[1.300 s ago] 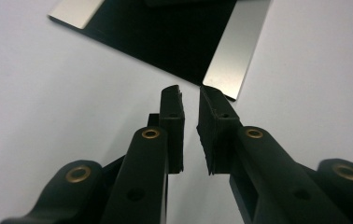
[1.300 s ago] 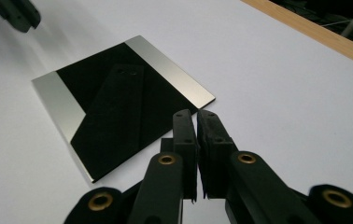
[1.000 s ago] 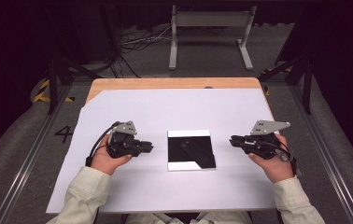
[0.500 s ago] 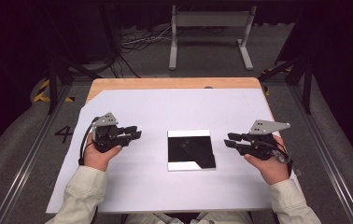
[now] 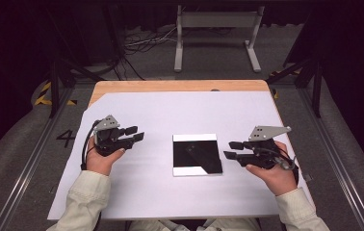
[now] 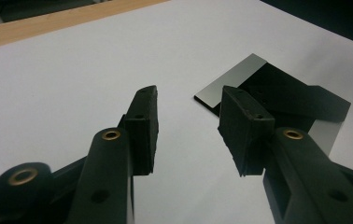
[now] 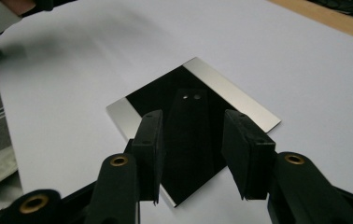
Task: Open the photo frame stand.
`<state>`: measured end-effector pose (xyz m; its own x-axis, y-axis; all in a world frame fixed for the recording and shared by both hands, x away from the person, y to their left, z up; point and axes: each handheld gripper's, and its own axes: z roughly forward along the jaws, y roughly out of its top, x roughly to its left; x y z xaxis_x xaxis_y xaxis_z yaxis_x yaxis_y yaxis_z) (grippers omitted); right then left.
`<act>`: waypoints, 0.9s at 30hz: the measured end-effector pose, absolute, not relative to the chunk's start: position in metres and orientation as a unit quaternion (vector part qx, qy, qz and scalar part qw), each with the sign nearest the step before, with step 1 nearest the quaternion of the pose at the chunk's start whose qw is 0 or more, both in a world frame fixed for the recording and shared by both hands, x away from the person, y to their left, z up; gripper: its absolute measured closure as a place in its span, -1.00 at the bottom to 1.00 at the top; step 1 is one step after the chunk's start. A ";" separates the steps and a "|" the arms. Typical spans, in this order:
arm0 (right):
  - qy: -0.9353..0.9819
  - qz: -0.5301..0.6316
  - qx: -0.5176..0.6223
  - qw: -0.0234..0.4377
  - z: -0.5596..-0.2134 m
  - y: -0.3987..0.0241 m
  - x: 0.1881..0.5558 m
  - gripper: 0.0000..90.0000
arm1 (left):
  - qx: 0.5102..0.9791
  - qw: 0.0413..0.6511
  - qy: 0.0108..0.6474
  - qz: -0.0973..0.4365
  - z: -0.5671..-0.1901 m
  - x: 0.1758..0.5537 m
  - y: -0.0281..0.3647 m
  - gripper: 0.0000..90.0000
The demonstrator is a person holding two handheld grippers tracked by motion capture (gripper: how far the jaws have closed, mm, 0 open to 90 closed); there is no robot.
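mirror plate (image 5: 197,154) lies flat between left claw (image 5: 137,134) and right claw (image 5: 230,149).

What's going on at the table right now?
A person holds a gripper in each hand over a white sheet. Between them lies a shiny square plate, flat and untouched. The left gripper and right gripper both point at it, their jaws having just been opening, with nothing between them.
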<state>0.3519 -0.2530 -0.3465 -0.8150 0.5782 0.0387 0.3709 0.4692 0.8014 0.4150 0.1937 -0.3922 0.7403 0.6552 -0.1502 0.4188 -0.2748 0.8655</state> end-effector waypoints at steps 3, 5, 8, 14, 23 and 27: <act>0.862 0.415 0.267 0.115 -0.346 -0.247 0.349 0.34 | 0.793 0.494 0.337 0.118 -0.393 0.416 0.193 0.25; 0.868 0.405 0.265 0.110 -0.346 -0.243 0.348 0.34 | 0.794 0.492 0.337 0.116 -0.393 0.415 0.192 0.24; 0.877 0.390 0.262 0.104 -0.348 -0.238 0.347 0.33 | 0.796 0.491 0.335 0.117 -0.393 0.416 0.192 0.23; 0.892 0.361 0.255 0.093 -0.353 -0.234 0.348 0.38 | 0.799 0.488 0.335 0.109 -0.395 0.417 0.191 0.20; 0.909 0.319 0.257 0.080 -0.363 -0.231 0.351 0.39 | 0.804 0.481 0.333 0.108 -0.396 0.418 0.190 0.19; 0.915 0.298 0.262 0.068 -0.370 -0.230 0.354 0.40 | 0.805 0.479 0.333 0.110 -0.397 0.419 0.190 0.19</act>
